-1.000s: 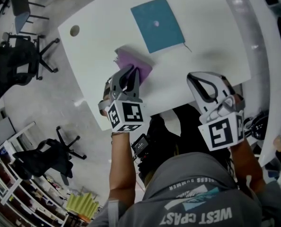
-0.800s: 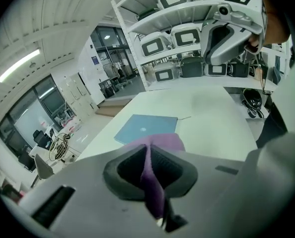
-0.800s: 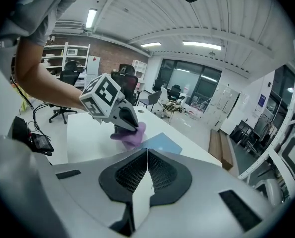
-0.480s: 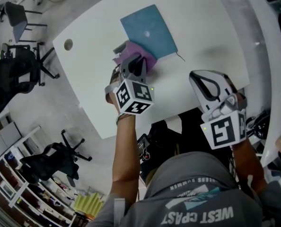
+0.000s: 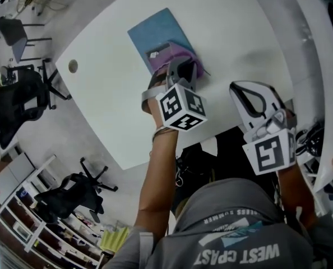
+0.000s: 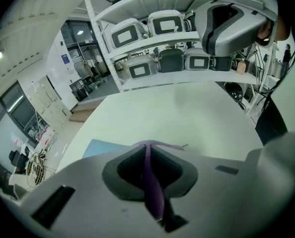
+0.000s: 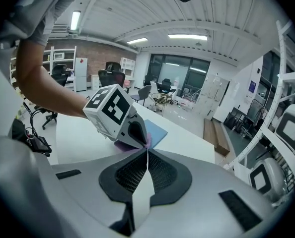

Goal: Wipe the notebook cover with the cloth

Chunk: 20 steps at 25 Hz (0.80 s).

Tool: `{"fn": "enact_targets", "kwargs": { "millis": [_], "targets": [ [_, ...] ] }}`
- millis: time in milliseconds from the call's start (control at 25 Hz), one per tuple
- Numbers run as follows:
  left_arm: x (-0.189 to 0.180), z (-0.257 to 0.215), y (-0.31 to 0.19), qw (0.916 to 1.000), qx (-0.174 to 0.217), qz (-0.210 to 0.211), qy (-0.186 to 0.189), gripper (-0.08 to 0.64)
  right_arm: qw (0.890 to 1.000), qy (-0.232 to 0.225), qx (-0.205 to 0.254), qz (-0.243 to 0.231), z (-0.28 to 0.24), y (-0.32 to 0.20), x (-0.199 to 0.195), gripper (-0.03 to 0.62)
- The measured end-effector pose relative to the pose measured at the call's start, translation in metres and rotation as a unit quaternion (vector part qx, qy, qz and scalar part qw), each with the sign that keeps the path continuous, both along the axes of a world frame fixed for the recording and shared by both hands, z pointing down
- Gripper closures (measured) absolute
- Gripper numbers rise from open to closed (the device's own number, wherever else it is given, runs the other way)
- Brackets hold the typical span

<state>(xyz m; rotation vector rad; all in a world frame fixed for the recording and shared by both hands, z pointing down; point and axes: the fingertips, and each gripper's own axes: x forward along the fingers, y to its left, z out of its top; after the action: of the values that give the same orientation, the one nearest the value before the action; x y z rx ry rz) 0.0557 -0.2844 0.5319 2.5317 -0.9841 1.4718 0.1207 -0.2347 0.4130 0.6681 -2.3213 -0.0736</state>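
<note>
A blue notebook point(image 5: 152, 32) lies flat on the white table point(image 5: 234, 21). A purple cloth point(image 5: 176, 54) rests on the notebook's near right corner, and my left gripper point(image 5: 181, 67) is shut on it. In the left gripper view the cloth point(image 6: 151, 182) runs as a thin purple fold between the closed jaws, with the notebook point(image 6: 99, 148) just beyond them. My right gripper point(image 5: 255, 97) hovers over the table's near edge to the right, shut and holding nothing. The right gripper view shows the left gripper point(image 7: 140, 135) pressing the cloth point(image 7: 123, 145) down at the notebook point(image 7: 155, 131).
A round cable hole point(image 5: 72, 66) sits near the table's left corner. Black office chairs point(image 5: 18, 102) stand on the floor to the left. Shelves with white devices point(image 6: 157, 38) rise behind the table's far side.
My left gripper has carried the purple cloth away from the bare table and onto the notebook's near corner. The right gripper has stayed at the near edge.
</note>
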Motion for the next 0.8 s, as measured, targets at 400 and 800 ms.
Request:
{"fn": "enact_targets", "kwargs": {
  "millis": [400, 800],
  "targets": [
    [0.009, 0.003, -0.009, 0.9999, 0.011, 0.003, -0.007, 0.531, 1.0, 0.0, -0.003, 0.008, 0.002, -0.005, 0.014, 0.56],
    [-0.101, 0.001, 0.008, 0.9937, 0.011, -0.105, -0.038, 0.531, 0.999, -0.004, -0.002, -0.036, 0.003, -0.004, -0.024, 0.56]
  ]
}}
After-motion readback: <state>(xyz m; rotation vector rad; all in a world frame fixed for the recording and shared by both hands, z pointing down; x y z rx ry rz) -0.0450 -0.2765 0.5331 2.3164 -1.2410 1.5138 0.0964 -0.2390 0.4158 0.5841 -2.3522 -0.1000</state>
